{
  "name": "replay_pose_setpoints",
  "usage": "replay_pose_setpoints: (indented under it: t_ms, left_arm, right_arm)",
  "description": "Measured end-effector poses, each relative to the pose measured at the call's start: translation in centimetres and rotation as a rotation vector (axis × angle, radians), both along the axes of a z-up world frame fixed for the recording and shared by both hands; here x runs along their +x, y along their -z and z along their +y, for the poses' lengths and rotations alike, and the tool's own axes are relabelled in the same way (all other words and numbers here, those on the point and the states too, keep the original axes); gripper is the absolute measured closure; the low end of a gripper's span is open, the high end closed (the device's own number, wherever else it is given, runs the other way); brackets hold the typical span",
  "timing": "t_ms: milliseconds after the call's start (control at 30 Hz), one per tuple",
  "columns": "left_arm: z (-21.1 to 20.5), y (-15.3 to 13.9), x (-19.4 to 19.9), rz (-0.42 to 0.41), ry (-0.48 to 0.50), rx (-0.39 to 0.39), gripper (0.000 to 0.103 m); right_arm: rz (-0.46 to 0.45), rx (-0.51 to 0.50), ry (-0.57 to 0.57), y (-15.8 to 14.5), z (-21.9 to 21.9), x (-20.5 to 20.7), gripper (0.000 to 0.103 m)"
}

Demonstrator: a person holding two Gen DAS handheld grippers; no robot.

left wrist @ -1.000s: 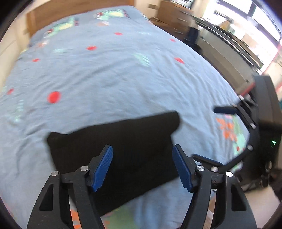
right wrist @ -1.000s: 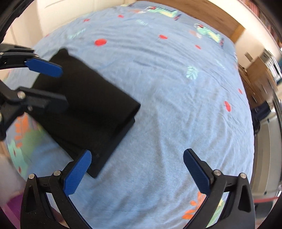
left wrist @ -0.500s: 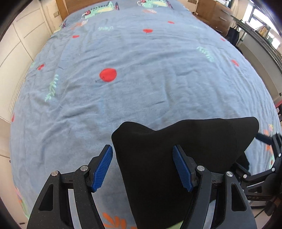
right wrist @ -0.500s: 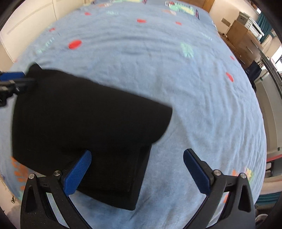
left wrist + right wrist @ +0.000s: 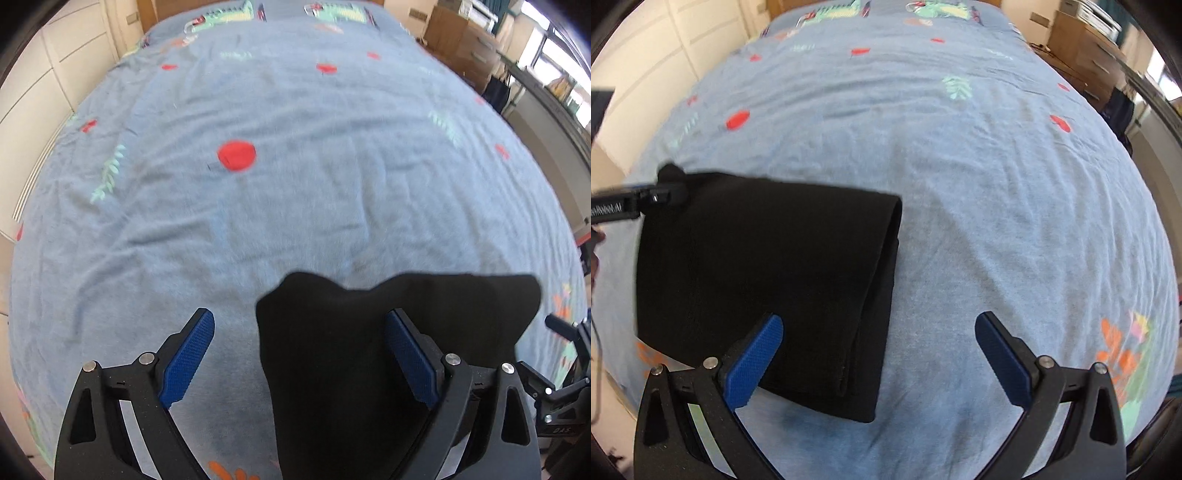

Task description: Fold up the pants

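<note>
On the blue bed [image 5: 979, 192] the black pants [image 5: 764, 280] lie folded in a thick stack near the front edge, with their fold lines showing along the right side. Half a second ago the top flap was puffed up and hung out past the layers under it; now it lies flatter and its right edge nearly lines up with the stack. A second ago both cameras were tipped sideways and the pants sat slanted in the views; now both cameras look straight up the bed toward the pillows [image 5: 280, 14]. From the left camera the pants [image 5: 369, 350] have a dip in their far edge, much as they did half a second ago, and the red dot [image 5: 236, 156] on the cover sits lower in the view than it did then. The left gripper [image 5: 299, 356] hangs low over the left part of the pants with its jaws wide apart; its right blue pad is over the black cloth and its left pad is over bare cover, and it holds nothing. The right gripper [image 5: 879, 356] is also wide open and empty, with its left pad over the pants and its right pad over the cover, so it sits across the right edge of the stack. A far corner of the pants touches the tip of the left gripper [image 5: 646, 194] as seen from the right camera
</note>
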State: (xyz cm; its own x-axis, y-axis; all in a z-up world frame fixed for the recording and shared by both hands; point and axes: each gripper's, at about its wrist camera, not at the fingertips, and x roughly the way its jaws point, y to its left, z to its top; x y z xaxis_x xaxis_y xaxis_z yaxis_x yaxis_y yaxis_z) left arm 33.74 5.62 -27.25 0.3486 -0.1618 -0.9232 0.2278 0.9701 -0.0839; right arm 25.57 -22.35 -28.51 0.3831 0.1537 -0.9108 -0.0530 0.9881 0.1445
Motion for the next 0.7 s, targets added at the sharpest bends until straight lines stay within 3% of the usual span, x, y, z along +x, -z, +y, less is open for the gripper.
replay_pose_setpoints:
  t_ms: [133,200,233,400,433,467,700]
  left_arm:
    - [0.7,-2.1,0.7,-0.062,-0.052,-0.008,0.012]
    - [0.9,-2.3,1.4,-0.081,-0.068,0.018,0.012]
    - [0.8,-2.1,1.7,-0.079,-0.069,0.031,0.012]
    - [1.1,-0.1,2.2,-0.051,-0.068,0.086,0.012]
    - [1.3,0.2,2.1,-0.048,-0.076,0.076,0.012]
    - [1.6,0.5,2.2,-0.046,-0.087,0.068,0.012]
    - [1.7,3.1,3.4,-0.018,-0.09,0.087,0.012]
  right_arm:
    - [0.031,0.082,0.022,0.2,-0.3,0.5,0.0]
    - [0.056,0.093,0.009,1.0,0.0,0.8,0.034]
    - [0.064,0.099,0.013,1.4,0.0,1.0,0.042]
    - [0.076,0.159,0.043,2.2,-0.1,1.3,0.043]
    - [0.086,0.167,0.035,2.5,0.2,1.1,0.061]
    - [0.097,0.143,0.02,2.7,0.6,1.1,0.068]
    - [0.136,0.021,-0.066,2.8,1.9,1.5,0.098]
